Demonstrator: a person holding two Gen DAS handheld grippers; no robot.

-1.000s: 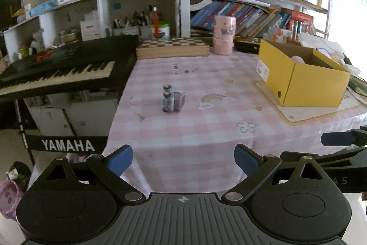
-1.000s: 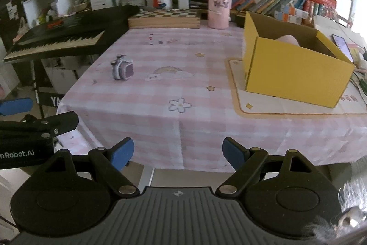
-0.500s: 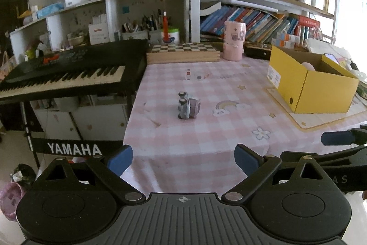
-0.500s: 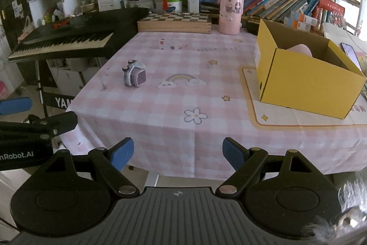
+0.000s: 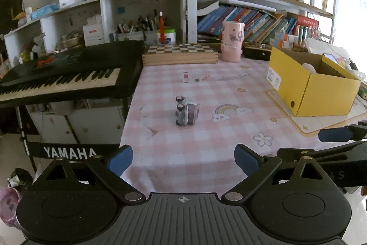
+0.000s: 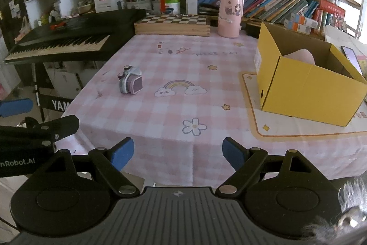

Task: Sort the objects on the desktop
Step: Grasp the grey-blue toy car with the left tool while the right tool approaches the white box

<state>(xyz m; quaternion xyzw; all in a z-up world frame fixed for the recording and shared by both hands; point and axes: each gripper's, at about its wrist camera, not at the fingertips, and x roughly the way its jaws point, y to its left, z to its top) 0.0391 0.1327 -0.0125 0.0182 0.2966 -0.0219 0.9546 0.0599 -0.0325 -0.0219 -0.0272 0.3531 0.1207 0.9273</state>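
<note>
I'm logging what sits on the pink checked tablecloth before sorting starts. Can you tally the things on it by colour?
Purple-grey: 1, toy camera
Yellow: 1, box
Pink: 1, cup
Wood and checkered: 1, chessboard
Cream: 1, mat under the box
Total: 5

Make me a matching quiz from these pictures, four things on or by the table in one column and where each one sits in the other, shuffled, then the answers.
Things:
1. toy camera
2. yellow box
3. pink cup
4. keyboard

Places:
A. on the cream mat at the table's right side
B. off the table's left edge, on its own stand
C. alone on the checked cloth, left of the rainbow print
D. at the table's far edge, right of the chessboard

Pairs: 1-C, 2-A, 3-D, 4-B
</note>
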